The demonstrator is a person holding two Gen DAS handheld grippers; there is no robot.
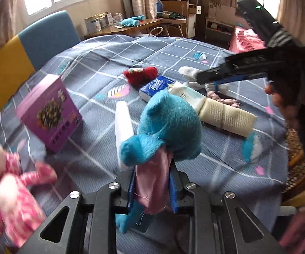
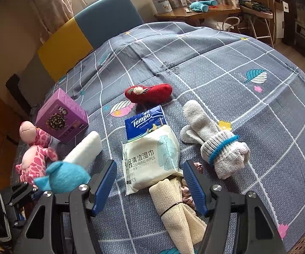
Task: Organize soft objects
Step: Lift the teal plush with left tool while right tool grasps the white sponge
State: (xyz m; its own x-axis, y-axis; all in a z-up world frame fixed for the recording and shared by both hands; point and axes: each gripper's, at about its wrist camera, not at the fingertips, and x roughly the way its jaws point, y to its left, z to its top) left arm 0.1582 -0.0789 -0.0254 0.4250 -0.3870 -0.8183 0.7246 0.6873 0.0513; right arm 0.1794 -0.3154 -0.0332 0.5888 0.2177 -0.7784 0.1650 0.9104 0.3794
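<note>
The left gripper point(image 1: 152, 182) is clenched on the blue plush toy point(image 1: 169, 124), held up over the bed point(image 2: 226, 67). The right gripper point(image 2: 150, 182) is spread wide, holding nothing. Right between and below its fingers lies the beige rolled cloth point(image 2: 173, 207), its long axis running roughly along the fingers. Just beyond lie the wipes pack point(image 2: 150, 158) and the gloves point(image 2: 214, 139); farther off, the red knitted toy point(image 2: 150, 93).
</note>
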